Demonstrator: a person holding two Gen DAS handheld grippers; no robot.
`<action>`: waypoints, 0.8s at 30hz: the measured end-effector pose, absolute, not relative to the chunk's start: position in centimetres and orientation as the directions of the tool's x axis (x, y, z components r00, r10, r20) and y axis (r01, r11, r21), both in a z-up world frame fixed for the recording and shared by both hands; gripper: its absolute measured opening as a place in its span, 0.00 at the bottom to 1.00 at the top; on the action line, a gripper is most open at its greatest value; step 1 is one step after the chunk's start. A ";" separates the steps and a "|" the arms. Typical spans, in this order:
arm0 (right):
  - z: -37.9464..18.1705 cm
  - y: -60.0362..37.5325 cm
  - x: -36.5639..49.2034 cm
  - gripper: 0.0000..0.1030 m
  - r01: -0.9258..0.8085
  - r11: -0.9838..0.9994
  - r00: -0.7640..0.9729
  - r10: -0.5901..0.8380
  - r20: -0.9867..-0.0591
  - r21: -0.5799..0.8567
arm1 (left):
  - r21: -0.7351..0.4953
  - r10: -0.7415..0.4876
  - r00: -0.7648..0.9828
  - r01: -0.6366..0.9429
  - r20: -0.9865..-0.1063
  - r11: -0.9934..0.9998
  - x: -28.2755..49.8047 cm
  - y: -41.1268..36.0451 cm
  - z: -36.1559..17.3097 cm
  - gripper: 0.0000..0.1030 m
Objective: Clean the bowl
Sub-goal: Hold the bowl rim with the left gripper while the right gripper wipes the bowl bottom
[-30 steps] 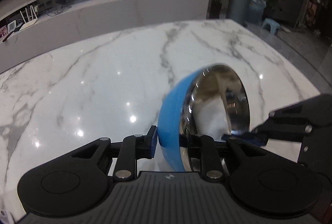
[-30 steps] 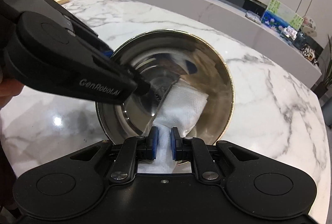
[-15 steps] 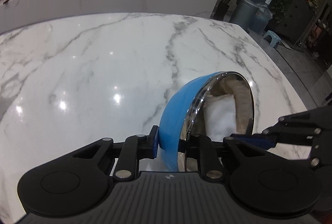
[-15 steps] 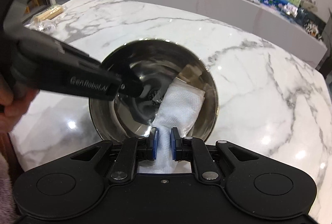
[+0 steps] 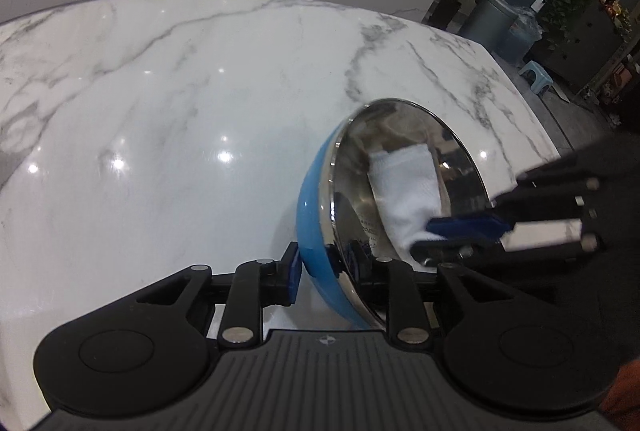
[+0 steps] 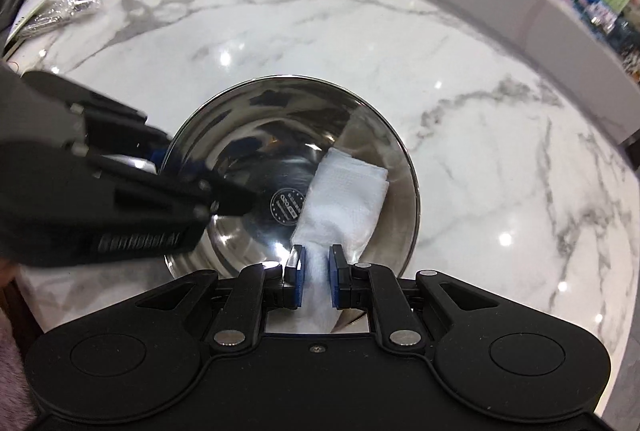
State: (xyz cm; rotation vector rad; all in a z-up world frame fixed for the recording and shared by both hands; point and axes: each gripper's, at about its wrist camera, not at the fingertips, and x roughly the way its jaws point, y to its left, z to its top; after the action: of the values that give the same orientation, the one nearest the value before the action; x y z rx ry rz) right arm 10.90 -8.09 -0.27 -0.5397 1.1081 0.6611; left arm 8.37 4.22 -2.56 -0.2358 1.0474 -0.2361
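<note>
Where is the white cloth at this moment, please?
The white cloth lies inside the bowl against its right wall in the right wrist view, its near end pinched by the right gripper.

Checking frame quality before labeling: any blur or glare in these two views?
Left wrist view: right gripper is smeared by motion blur; bowl and cloth are fairly sharp; lamp glare spots on the marble table. Right wrist view: left gripper is blurred, the background shelf streaked; the bowl's mirror-like inside gives distorted reflections; fisheye bends the table edge.
</note>
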 end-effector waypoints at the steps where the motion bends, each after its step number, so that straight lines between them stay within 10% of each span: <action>1: -0.3 -7.9 11.3 0.10 -0.718 0.693 0.280 0.210 -0.937 -0.059 | -0.307 -0.307 0.476 0.081 -0.824 0.948 8.4 4.3 -2.6 0.23; 24: -0.6 -6.2 11.4 0.11 -0.870 0.486 0.031 0.223 -0.974 0.084 | -0.365 -0.372 0.384 0.093 -0.845 0.926 8.7 5.1 -3.3 0.18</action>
State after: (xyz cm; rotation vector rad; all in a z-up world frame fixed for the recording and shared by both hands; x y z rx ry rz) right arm 11.43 -6.15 -0.64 -0.6562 1.2645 0.9425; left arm 8.71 5.05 -3.34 -0.2763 1.1421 -0.3010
